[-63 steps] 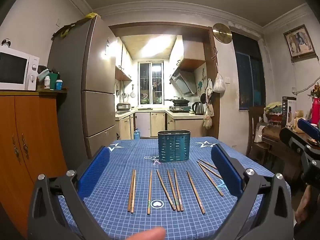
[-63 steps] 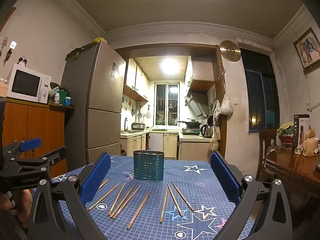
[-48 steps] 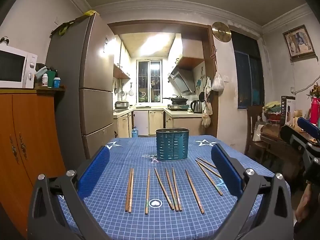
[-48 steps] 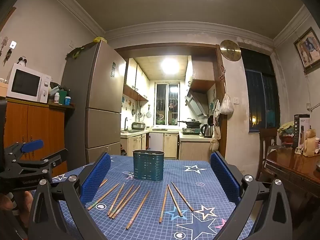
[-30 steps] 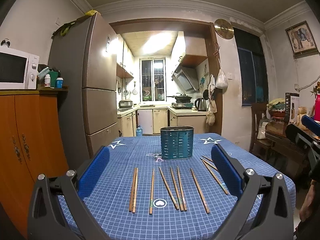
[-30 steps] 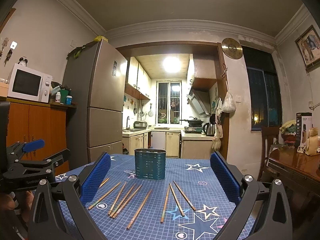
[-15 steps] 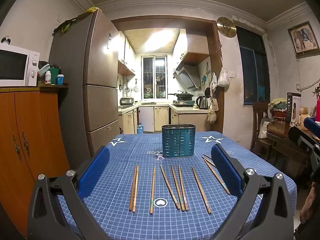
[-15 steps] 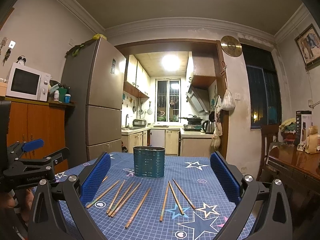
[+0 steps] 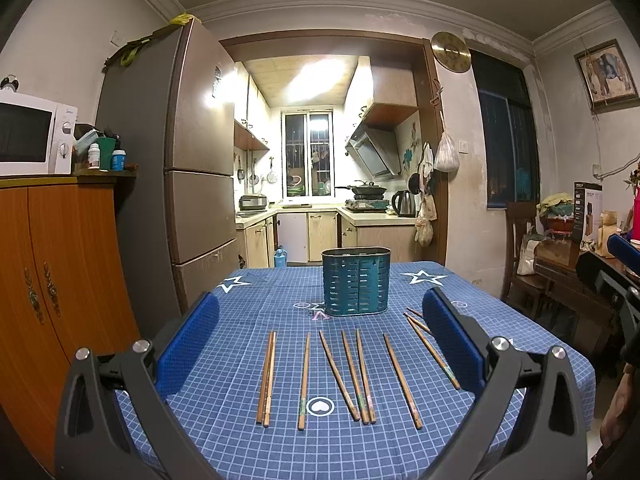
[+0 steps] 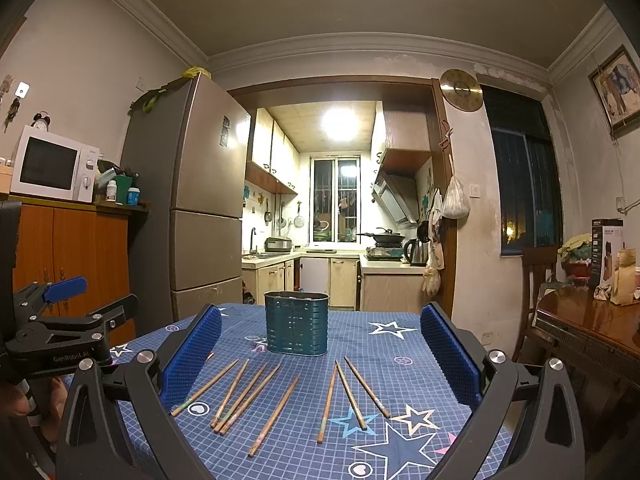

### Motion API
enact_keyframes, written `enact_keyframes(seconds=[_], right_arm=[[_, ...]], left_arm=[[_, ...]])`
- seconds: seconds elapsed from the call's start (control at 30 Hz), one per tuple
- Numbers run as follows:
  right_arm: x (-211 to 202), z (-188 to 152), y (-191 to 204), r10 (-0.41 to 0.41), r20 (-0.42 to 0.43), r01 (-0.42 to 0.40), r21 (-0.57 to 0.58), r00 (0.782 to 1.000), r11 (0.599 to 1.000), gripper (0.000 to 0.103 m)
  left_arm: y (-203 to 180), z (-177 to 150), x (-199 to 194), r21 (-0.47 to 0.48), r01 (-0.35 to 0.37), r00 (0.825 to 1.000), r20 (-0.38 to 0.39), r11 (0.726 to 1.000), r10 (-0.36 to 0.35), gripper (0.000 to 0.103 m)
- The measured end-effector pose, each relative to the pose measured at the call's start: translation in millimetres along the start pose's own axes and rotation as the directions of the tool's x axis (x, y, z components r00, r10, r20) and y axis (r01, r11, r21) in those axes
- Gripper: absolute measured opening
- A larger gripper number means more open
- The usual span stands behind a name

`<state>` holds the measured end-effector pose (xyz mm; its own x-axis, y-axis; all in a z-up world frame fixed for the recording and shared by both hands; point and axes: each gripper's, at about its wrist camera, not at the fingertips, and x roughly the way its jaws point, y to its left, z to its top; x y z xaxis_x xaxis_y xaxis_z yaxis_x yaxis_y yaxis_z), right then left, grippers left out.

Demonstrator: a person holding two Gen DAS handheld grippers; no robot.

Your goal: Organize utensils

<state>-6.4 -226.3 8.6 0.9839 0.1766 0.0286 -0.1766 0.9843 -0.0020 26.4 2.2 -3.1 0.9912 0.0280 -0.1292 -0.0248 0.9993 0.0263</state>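
Several wooden chopsticks (image 9: 346,374) lie side by side on the blue checked tablecloth (image 9: 224,432), pointing toward a teal perforated utensil holder (image 9: 355,281) that stands upright behind them. My left gripper (image 9: 320,344) hovers open over the near table edge, nothing between its blue pads. In the right wrist view the same chopsticks (image 10: 245,394) and holder (image 10: 296,328) appear, and my right gripper (image 10: 320,344) is open and holds nothing too. The left gripper's body (image 10: 60,330) shows at that view's left edge.
An orange wooden cabinet (image 9: 48,280) with a microwave (image 9: 32,134) stands left of the table, a tall fridge (image 9: 200,184) behind it. A dark wooden side table (image 10: 592,332) with boxes and a chair (image 9: 524,256) are to the right. The kitchen lies beyond the doorway.
Both views have drifted slightly; the left gripper has shifted a little so the holder sits further right in its view. A fingertip at the bottom edge is gone. Both grippers stay open.
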Motion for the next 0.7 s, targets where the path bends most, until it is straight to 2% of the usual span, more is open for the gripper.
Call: enact_keyframes(seconds=[0.7], right_arm=[[4.6, 0.1, -0.4, 0.001, -0.003, -0.001, 0.003, 1.0, 1.0, 0.1]], left_arm=[[0.0, 1.5, 3.0, 0.006, -0.002, 1.0, -0.001, 1.0, 0.002, 0.098]])
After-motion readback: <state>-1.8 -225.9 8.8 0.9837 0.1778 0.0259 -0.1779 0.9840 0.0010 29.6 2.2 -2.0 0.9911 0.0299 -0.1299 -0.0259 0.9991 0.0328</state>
